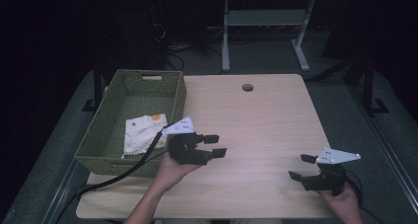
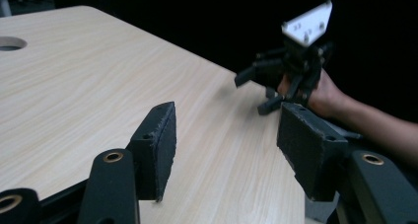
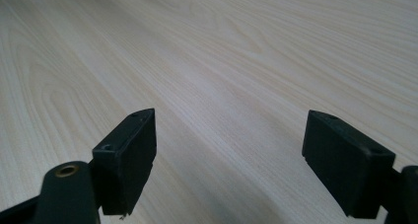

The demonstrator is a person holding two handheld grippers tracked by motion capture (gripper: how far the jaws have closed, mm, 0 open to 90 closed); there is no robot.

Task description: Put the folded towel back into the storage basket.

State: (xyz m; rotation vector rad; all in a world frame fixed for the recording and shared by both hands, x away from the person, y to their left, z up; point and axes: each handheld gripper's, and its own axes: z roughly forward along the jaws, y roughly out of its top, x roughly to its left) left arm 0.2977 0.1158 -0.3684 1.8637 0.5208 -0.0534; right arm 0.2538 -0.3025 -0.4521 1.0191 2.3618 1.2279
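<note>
Left gripper: held in the person's left hand just right of the basket, over the near-left part of the table; jaws spread wide, pointing right, nothing between them.
Left gripper, own view: the two black pads stand well apart above bare wood, with the other gripper farther off between them.
Right gripper: held in the right hand at the near-right corner of the table; jaws spread, pointing left toward the middle, nothing between them.
Right gripper, own view: both pads parted over pale wood grain, nothing held.
Folded cloth: white with small dark marks and an orange spot, lying flat inside the basket at its near right end, just left of the left gripper and apart from its jaws.
Basket: green woven, rectangular, on the left edge of the table, with a handle slot in its far wall.
Table: light wood, bare across its middle and right, with a round hole near the far edge.
Cable: black, trailing from the left gripper across the basket's near corner and off the near-left edge.
</note>
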